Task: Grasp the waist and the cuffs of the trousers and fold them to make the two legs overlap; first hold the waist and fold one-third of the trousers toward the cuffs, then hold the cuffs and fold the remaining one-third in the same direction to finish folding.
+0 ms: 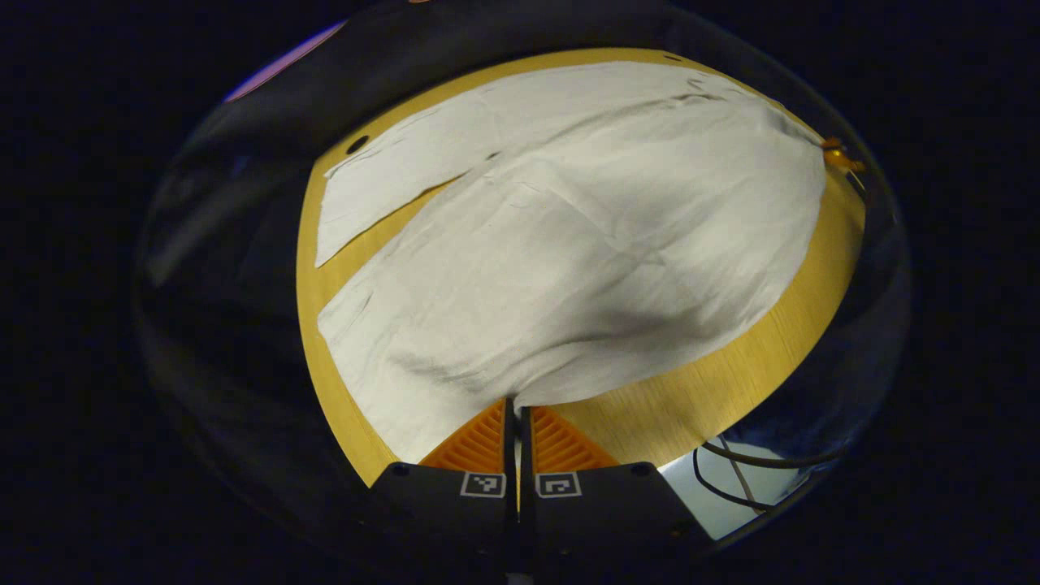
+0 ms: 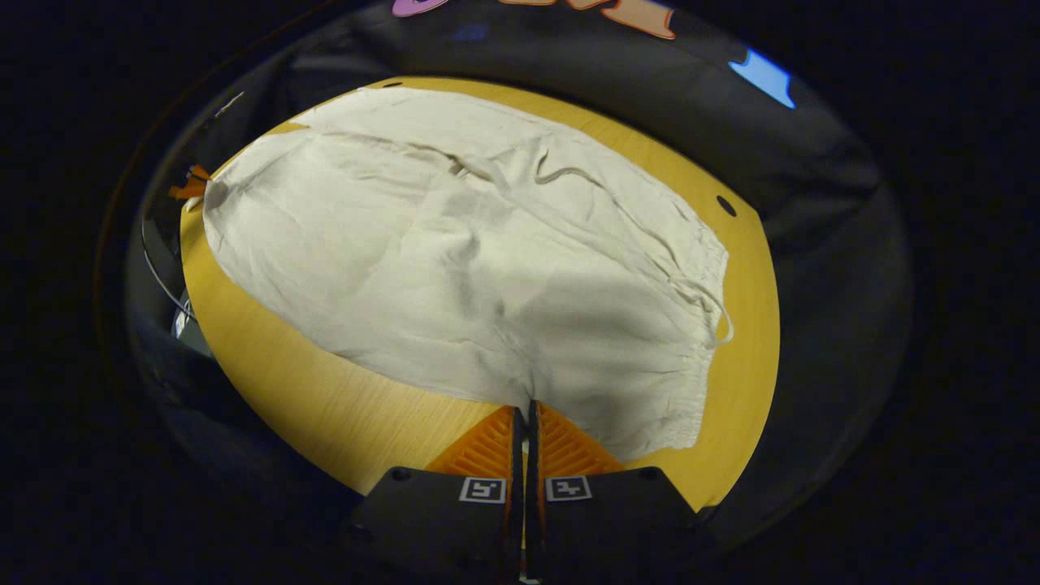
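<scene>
Pale cream trousers point(image 1: 585, 227) lie spread on a round yellow wooden table point(image 1: 731, 366). In the left gripper view the two legs run apart to the left, with the near cuff point(image 1: 341, 325) by the table's edge. My left gripper point(image 1: 514, 402) is shut on the near leg's side edge, and the cloth rises toward it. In the right gripper view the trousers point(image 2: 455, 260) end at the gathered waist point(image 2: 695, 366) with a drawstring point(image 2: 719, 321) on the right. My right gripper point(image 2: 528, 406) is shut on the near side edge close to the waist.
Dark cables point(image 1: 735, 471) hang over a light patch below the table's near right edge. Small dark holes point(image 1: 357, 145) point(image 2: 725, 205) mark the tabletop. A small orange part point(image 1: 837, 154) point(image 2: 188, 185) shows at the cloth's far end. Black cloth surrounds the table.
</scene>
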`<state>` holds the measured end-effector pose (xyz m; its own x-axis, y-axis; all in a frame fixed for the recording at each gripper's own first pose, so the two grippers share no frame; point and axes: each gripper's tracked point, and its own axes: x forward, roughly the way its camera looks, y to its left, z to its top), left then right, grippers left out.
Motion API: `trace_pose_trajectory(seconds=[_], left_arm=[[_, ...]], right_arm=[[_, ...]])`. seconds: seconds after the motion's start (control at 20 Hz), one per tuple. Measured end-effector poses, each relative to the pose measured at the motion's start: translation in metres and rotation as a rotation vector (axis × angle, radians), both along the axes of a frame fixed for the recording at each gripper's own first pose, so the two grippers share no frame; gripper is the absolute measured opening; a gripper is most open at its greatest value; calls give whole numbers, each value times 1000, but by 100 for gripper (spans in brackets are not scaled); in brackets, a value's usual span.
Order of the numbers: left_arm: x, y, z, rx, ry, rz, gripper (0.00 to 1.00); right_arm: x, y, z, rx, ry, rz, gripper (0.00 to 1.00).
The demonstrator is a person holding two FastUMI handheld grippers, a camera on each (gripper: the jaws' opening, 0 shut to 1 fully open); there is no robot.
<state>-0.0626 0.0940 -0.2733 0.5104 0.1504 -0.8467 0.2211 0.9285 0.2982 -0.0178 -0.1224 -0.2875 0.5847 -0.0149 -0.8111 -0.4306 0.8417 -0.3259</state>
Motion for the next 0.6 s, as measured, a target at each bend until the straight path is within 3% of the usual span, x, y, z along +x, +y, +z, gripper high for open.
trace_pose_trajectory(seconds=[0.35,0.55,0.6], left_arm=[[116,22,81,-22,-321,185,0],[203,22,127,-9,-423,201,0],[180,25,143,6,-447,192,0]], right_arm=[[65,30,75,188,-240,-167,4],[117,46,112,291,-354,-232,4],[130,48,118,308,-373,-243,4]])
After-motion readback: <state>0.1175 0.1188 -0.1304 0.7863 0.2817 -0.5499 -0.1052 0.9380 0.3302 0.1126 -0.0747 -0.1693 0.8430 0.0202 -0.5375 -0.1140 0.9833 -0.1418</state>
